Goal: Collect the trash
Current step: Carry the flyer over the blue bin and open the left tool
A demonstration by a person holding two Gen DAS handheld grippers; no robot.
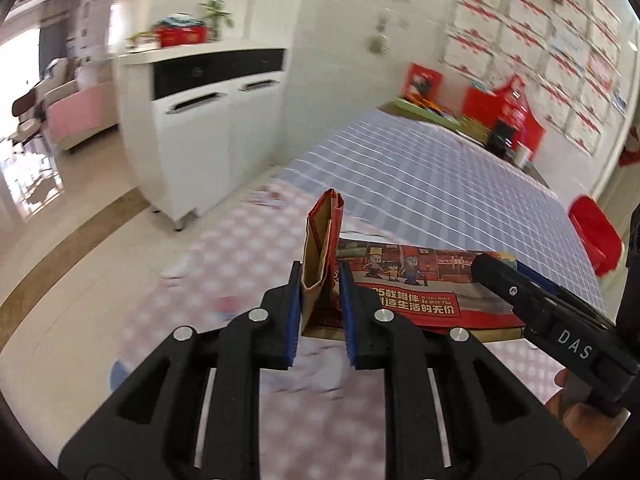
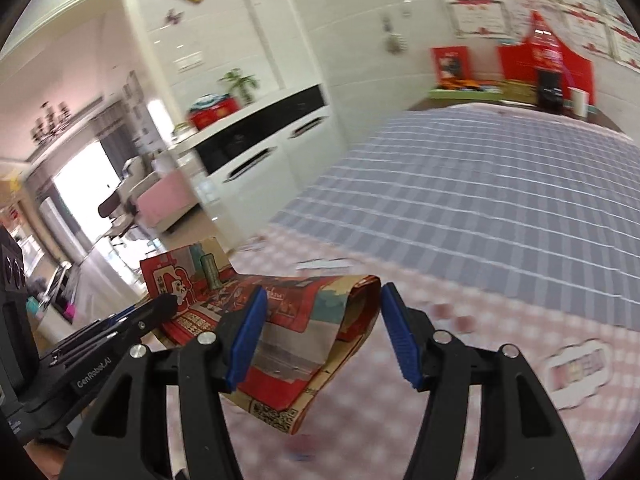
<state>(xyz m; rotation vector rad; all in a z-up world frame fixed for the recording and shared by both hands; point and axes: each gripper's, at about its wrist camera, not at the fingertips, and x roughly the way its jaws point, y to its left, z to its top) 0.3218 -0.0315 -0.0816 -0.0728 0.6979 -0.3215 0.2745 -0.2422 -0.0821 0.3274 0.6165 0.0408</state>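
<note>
Paper bag (image 1: 408, 284), printed red and flattened, hung above the checked surface (image 1: 460, 184). Left tongs (image 1: 322, 304) pinched its folded nine-o'clock end; right tongs (image 2: 322, 334) stood apart around the three-o'clock end. It looked light, floppy and easily torn, best held at the folds.

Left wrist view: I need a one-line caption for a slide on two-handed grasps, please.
Left gripper pinches a printed paper bag's end above the checkered tablecloth; right gripper's finger lies across it.
</note>
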